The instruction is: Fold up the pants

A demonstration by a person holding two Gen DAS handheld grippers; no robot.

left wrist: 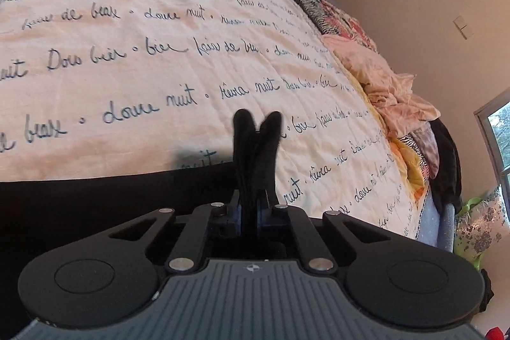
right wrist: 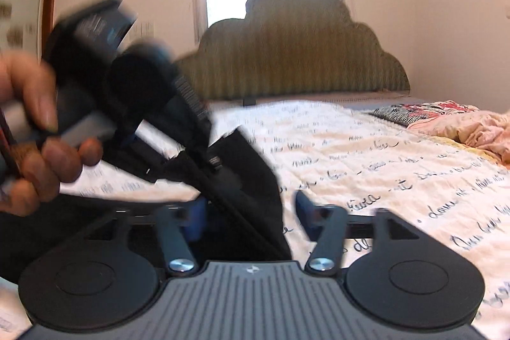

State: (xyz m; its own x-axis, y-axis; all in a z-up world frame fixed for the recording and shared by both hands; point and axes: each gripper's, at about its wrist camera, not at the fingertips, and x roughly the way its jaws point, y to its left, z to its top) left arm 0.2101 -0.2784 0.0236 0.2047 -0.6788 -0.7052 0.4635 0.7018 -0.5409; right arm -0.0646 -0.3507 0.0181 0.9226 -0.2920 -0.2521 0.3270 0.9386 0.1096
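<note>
**Pants pass to the left jaws; the open bed lies ahead and right**

Starting at the left, my left gripper (left wrist: 257,125) has its jaws pressed together on a pinch of the black pants (left wrist: 95,206). The dark cloth runs up between the fingers and spreads away to the left along the bed's near edge. In the right wrist view that same gripper, held in a hand (right wrist: 38,129), comes in from the upper left, and the pants hang from it as a taut dark fold slanting down toward my right gripper (right wrist: 248,206). The right jaws stand spread, with the fold lying in the gap but no pad pressing it, so I judge that the left alone carries the cloth. The long axis of the pants seems to run leftward from the pinch; the far end is out of view. The quilt (left wrist: 159,53) is bare ahead to the headboard (right wrist: 287,53). A clothes pile (left wrist: 389,85) crowds the bed's right edge, so I would lay the fold at the middle.
</note>
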